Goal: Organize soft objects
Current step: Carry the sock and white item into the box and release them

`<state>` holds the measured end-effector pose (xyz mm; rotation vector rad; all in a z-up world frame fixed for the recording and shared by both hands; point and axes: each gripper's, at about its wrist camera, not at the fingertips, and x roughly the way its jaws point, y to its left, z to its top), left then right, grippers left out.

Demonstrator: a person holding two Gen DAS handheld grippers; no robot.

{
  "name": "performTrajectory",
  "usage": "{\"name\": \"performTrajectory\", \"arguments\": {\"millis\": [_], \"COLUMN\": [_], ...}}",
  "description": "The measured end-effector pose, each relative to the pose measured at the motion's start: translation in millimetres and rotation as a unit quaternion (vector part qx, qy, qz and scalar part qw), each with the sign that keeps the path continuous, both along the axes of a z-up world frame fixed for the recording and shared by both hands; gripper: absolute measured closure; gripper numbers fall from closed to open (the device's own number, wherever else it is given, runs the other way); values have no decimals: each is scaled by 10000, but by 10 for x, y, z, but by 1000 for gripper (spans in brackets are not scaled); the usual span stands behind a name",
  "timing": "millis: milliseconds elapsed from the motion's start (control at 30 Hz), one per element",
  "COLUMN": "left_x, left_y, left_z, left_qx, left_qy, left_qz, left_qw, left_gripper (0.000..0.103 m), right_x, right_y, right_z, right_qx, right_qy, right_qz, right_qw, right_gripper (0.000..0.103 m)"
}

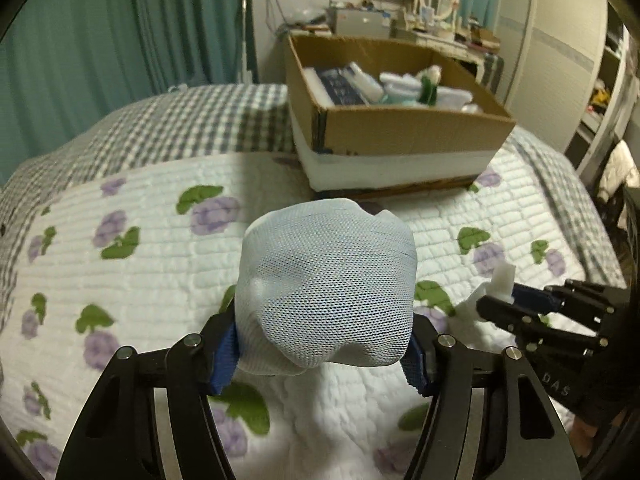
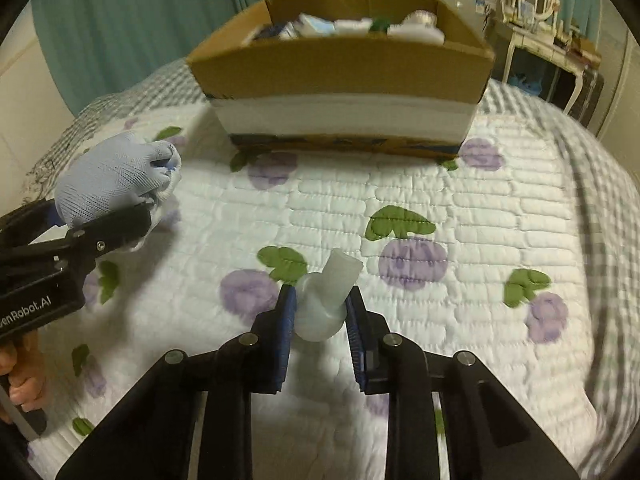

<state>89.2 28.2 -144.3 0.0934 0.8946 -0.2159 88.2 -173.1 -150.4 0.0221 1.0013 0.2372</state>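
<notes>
Two soft things are lifted: the left claw (image 1: 324, 344) clamps a pale-blue mesh bundle (image 1: 326, 288), the right claw (image 2: 320, 312) pinches a small white foam piece (image 2: 326, 296); the part-filled cardboard box (image 2: 340, 68) waits ahead of both.

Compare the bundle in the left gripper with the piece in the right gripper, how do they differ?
The mesh bundle is pale blue netted fabric; the white piece is smooth and plain. The bundle bulges past its jaws; the piece is slimmer. Both are gripped above the quilt.
</notes>
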Motion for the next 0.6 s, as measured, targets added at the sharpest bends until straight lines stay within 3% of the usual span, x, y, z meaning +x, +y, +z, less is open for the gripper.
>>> {"name": "performTrajectory", "arguments": {"millis": [267, 600], "left_x": [-345, -697], "left_y": [-15, -13], "left_z": [425, 1164], "left_qx": [-274, -496], "left_qy": [-474, -1301], "left_qz": [38, -7], "left_qw": [9985, 9903], "left_gripper": [38, 38], "right_x": [-452, -819], "right_y": [-79, -142], "right_z": [567, 1445], "right_qx": [149, 223], "right_qy": [-571, -1601], "right_qz": [-109, -216], "right_qw": [9982, 9866], "right_gripper": [80, 79]}}
